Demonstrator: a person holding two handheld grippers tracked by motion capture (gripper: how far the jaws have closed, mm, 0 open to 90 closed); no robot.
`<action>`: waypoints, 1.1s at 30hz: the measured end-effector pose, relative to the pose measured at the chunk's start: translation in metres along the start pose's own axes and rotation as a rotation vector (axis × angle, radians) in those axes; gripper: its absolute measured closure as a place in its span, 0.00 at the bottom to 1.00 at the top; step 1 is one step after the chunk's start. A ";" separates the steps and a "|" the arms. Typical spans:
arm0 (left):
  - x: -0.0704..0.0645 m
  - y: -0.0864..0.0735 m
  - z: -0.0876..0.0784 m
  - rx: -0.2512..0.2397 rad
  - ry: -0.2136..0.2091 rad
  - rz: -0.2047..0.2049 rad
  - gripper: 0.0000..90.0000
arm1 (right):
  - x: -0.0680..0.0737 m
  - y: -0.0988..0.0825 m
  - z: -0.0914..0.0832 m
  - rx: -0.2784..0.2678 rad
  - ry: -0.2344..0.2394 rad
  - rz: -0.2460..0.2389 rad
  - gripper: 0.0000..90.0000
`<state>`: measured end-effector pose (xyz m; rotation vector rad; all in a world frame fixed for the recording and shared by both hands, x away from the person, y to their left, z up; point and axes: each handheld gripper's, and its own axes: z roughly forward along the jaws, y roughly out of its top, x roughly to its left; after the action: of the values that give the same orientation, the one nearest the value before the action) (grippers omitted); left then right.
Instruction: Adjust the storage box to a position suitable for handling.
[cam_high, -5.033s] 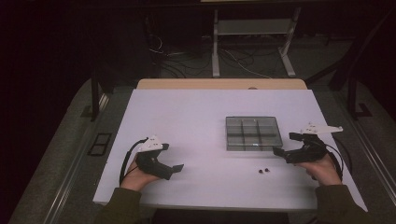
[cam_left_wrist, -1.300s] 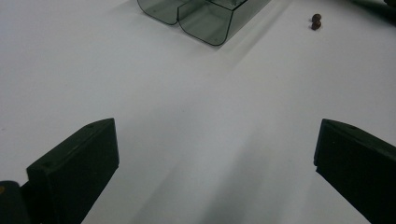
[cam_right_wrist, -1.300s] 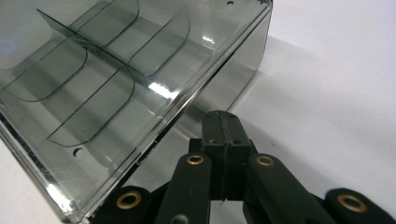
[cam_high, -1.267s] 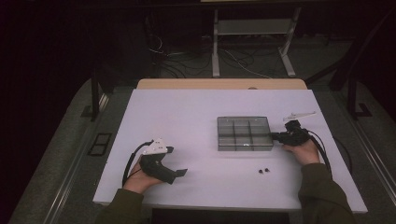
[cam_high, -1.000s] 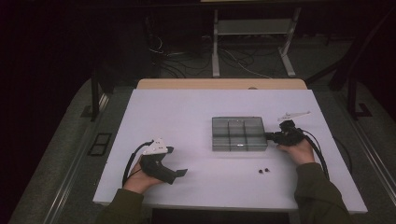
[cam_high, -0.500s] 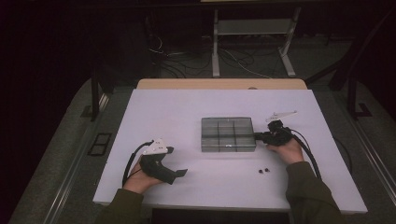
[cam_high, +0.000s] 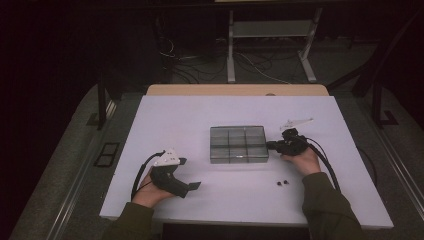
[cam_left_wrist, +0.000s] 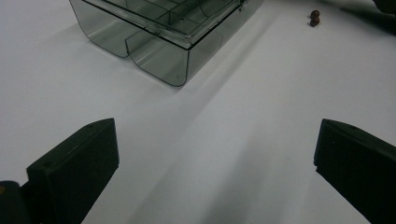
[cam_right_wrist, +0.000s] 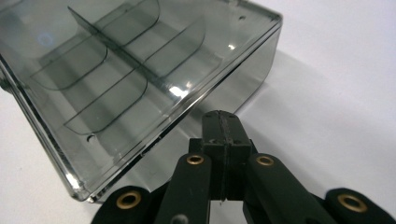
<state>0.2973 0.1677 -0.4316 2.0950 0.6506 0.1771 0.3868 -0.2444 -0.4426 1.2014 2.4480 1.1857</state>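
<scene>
A clear grey compartment box (cam_high: 238, 144) with its lid down sits mid-table; it also appears as the box (cam_left_wrist: 168, 32) and box (cam_right_wrist: 116, 79) in the gripper views. My right gripper (cam_high: 273, 146) is shut with nothing between its jaws, and its tip (cam_right_wrist: 220, 122) rests against the box's right side wall. My left gripper (cam_high: 192, 187) lies open on the table near the front left, pointing toward the box; its fingers (cam_left_wrist: 74, 168) stand far apart over bare table. Two small dark beads (cam_high: 282, 183) lie close together in front of the right hand, and the beads (cam_left_wrist: 315, 17) show again in the left gripper view.
The white table top (cam_high: 190, 120) ends in a wooden strip at the far edge (cam_high: 235, 90). Beyond it stand a metal rack (cam_high: 270, 45) and loose cables on a dark floor. A cable (cam_high: 325, 165) trails from the right gripper along the forearm.
The right gripper has moved left with its shut tip against the box, and the box has slid left across the table. The left gripper has stayed put.
</scene>
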 end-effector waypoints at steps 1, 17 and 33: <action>0.000 0.000 0.000 0.000 0.000 0.000 0.00 | -0.001 0.001 -0.002 -0.009 -0.001 0.005 0.99; -0.002 0.001 0.002 0.003 0.021 0.003 0.00 | -0.001 0.029 -0.032 -0.072 -0.027 0.035 0.99; -0.001 0.002 0.003 -0.012 0.027 0.005 0.00 | 0.013 0.089 0.004 -0.011 0.031 0.017 0.99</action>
<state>0.2981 0.1638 -0.4313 2.0862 0.6595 0.2119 0.4329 -0.2000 -0.3790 1.2129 2.4549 1.2296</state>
